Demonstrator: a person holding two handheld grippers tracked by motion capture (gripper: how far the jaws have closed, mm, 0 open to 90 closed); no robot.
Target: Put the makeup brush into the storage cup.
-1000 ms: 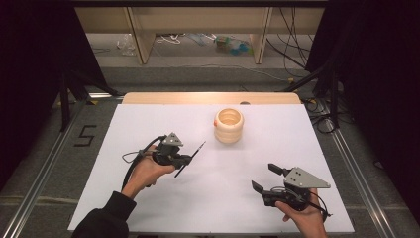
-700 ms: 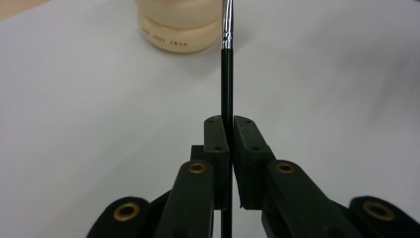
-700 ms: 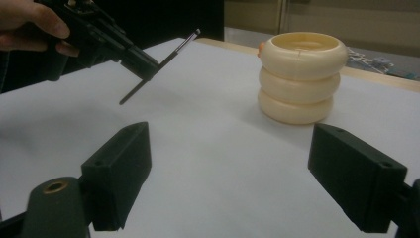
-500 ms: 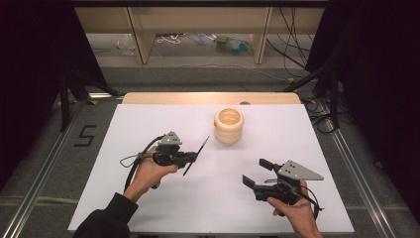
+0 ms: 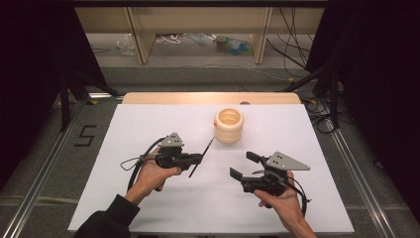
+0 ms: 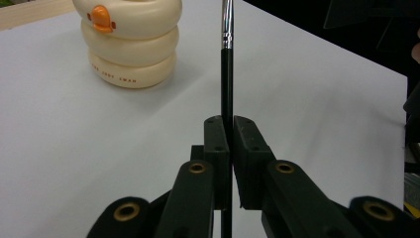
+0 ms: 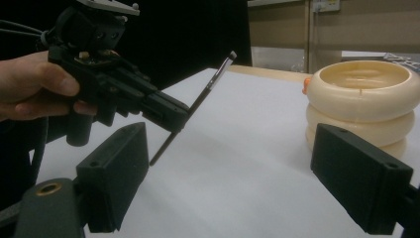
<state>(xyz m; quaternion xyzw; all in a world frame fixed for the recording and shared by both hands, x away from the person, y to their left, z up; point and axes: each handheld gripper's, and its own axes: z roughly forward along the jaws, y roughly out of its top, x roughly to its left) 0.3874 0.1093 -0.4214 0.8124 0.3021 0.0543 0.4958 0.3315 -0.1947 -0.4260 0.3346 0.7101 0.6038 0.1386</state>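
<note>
1. A slim black brush (image 5: 200, 158) with a silver metal ferrule is held off the white desk (image 5: 148, 124) at a slant, its ferrule end raised toward the far side and its lower end pointing down at the desk.
2. The brush is gripped near the middle of its black handle between the closed jaws of the left hand-held gripper (image 5: 198, 159).
3. A cream holder (image 5: 229, 125), shaped like three stacked rings, is seen standing upright on the desk beyond the brush and apart from it; its top is open, an orange beak-like knob (image 6: 101, 18) is set on its upper ring, and small lettering is printed on its lowest ring.
</note>
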